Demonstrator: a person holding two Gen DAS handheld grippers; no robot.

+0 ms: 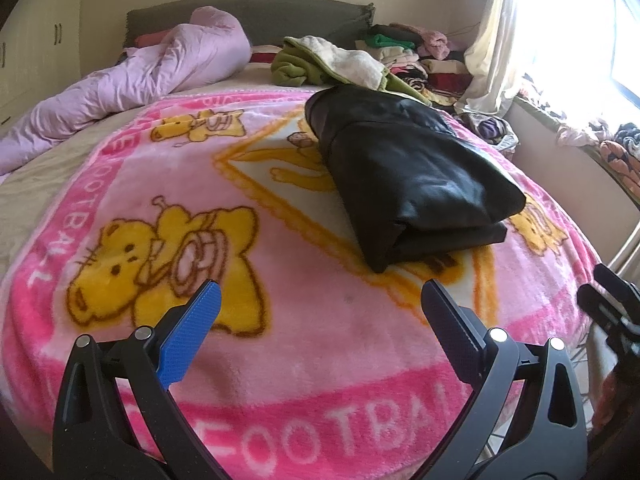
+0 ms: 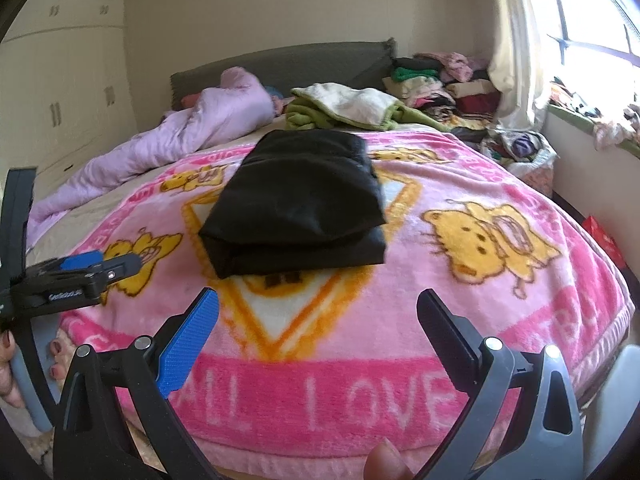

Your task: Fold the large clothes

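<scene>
At the far left of the bed a crumpled lilac quilt (image 1: 132, 80) lies along the edge of the pink cartoon blanket (image 1: 312, 340), whose lettering runs off the lower rim of both views and cannot be read whole. The left gripper (image 1: 320, 304) hovers above the near part of that blanket with its fingers spread wide and nothing between them; one finger carries a blue pad (image 1: 192, 332), the other looks dark. Ahead of it and off to its right, well apart from the fingertips, the black garment (image 1: 412, 176) lies folded into a thick stack on the blanket's middle, its layered edge turned toward the camera. From the right wrist view the same stack sits straight ahead of the right gripper (image 2: 318, 306), again well beyond the tips, and this gripper too stands wide apart and empty. The left gripper shows there at the left border, partly cut off, with fingers (image 2: 10, 364) of the person's hand behind it. Past the garment lie a green and cream throw (image 2: 344, 108) and a pile of clothes (image 2: 440, 84) by the curtain; the window beyond is blown out white.
</scene>
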